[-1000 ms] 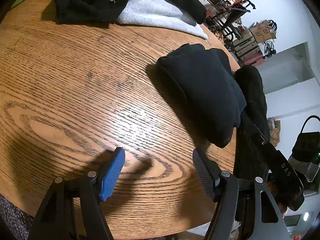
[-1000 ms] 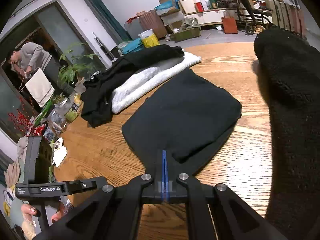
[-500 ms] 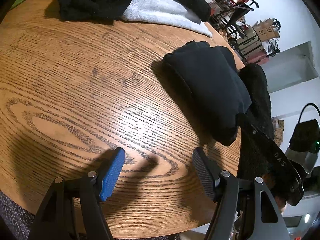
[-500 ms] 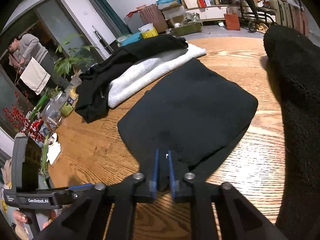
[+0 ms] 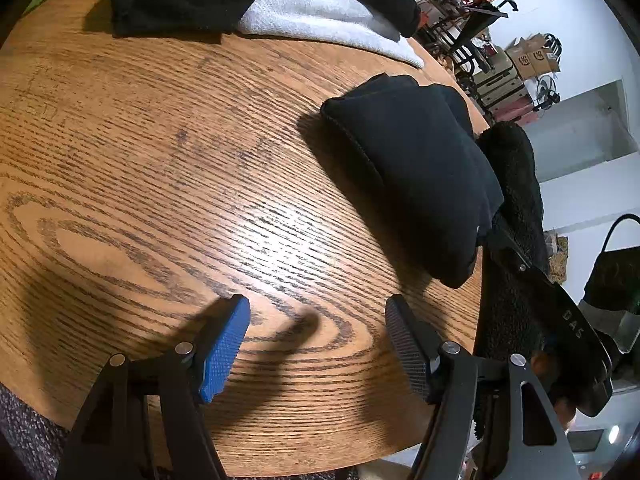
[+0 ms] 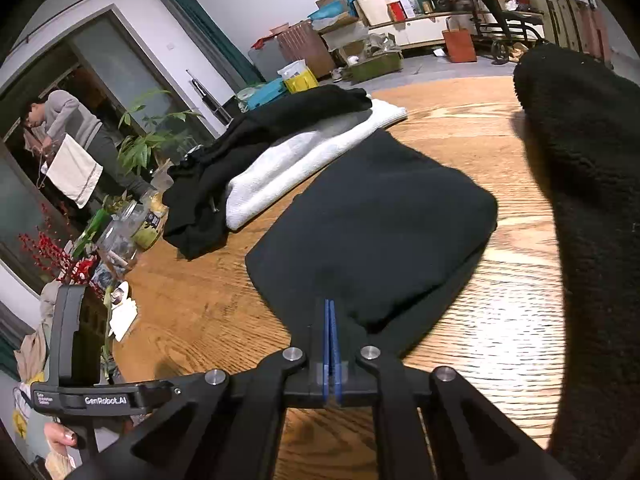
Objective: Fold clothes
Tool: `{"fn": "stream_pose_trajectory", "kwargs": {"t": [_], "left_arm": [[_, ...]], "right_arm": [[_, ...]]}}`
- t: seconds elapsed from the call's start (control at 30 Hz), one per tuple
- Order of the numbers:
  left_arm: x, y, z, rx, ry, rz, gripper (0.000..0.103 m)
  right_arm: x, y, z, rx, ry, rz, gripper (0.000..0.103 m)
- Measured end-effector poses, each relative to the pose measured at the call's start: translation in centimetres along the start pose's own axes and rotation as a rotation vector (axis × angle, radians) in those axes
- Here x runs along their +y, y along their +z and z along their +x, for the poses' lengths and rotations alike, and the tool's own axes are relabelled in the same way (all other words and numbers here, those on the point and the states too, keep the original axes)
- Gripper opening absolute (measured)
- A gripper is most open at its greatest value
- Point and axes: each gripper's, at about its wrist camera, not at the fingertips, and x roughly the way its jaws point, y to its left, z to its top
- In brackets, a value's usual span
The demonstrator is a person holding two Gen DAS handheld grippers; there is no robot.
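I see the table [image 5: 168,168] bare under my left gripper [image 5: 316,344], whose jaws gape wide on nothing. The folded black garment [image 6: 372,224] lies mid-frame in the right view. My right gripper [image 6: 330,320], parted half a second ago, has pinched shut again at the garment's near edge, seemingly on cloth. I judge a drag or further fold likely.

My count: 1 oak table [image 5: 160,160] | 1 folded black garment [image 6: 380,220] | 1 white towel [image 6: 304,160] | 1 crumpled black garment [image 6: 248,144] | 1 black fleece sleeve [image 6: 592,200] | 2 grippers, mine: left [image 5: 316,344], right [image 6: 330,312] | 1 person in grey [image 6: 68,120]
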Motion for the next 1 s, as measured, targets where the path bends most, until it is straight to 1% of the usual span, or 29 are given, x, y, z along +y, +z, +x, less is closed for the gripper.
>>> {"fn": "stream_pose_trajectory", "kwargs": {"t": [0.13, 0.2, 0.27, 0.33, 0.4, 0.47, 0.67, 0.87, 1.0], "left_arm": [[0.3, -0.1, -0.1, 0.003, 0.004, -0.006, 0.071], [0.3, -0.1, -0.1, 0.004, 0.005, -0.007, 0.071], [0.3, -0.2, 0.0, 0.006, 0.005, -0.007, 0.071], [0.2, -0.3, 0.0, 0.009, 0.005, -0.007, 0.071], [0.1, -0.3, 0.1, 0.012, 0.004, -0.004, 0.071], [0.0, -0.4, 0.1, 0.014, 0.002, 0.002, 0.071], [-0.4, -0.5, -0.4, 0.005, -0.004, 0.011, 0.071], [-0.8, -0.1, -0.5, -0.009, -0.029, 0.012, 0.071], [-1.3, -0.1, -0.7, -0.013, -0.028, 0.024, 0.071]], "right_arm": [[0.1, 0.0, 0.6, 0.012, -0.002, -0.006, 0.008], [0.2, 0.0, 0.9, 0.017, -0.003, -0.009, 0.01], [0.2, 0.0, 0.8, 0.014, 0.017, -0.006, 0.017], [0.3, 0.0, 0.9, 0.013, 0.024, -0.007, 0.02], [0.6, 0.0, 1.1, 0.015, 0.009, -0.019, 0.018], [0.8, 0.0, 1.2, 0.014, -0.007, -0.034, 0.011], [1.1, -0.1, 0.7, -0.009, -0.01, -0.05, 0.002], [-0.5, -0.1, -1.1, -0.034, -0.023, -0.004, 0.002], [-1.4, -0.2, -2.1, -0.043, -0.042, 0.012, 0.002]]}}
